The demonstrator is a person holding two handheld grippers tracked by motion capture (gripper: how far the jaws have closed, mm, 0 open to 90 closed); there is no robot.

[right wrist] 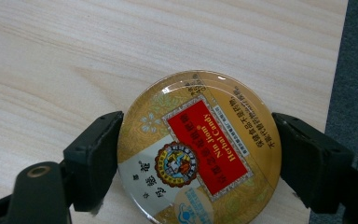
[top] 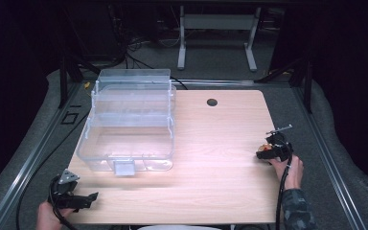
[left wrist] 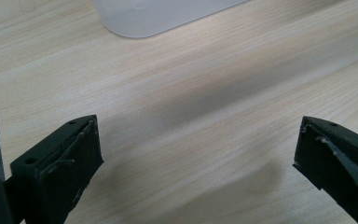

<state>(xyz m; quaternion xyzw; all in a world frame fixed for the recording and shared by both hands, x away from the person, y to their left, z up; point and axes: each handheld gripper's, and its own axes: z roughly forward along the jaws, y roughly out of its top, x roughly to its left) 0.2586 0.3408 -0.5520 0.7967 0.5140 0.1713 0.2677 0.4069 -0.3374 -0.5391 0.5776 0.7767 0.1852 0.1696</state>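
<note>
The round candy tin [right wrist: 198,149] sits well right of the clear plastic box [top: 127,127], near the worktop [top: 211,163] edge, pinched across its rim by the right gripper [right wrist: 198,156]. Likely light, rigid, slick; the rim suits gripping. Left gripper [left wrist: 196,154] is spread, empty.

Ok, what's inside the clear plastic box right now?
The clear box looks empty: the wooden table shows through its lower tray. The stepped upper trays are too hazy to be sure of from the high view.
</note>
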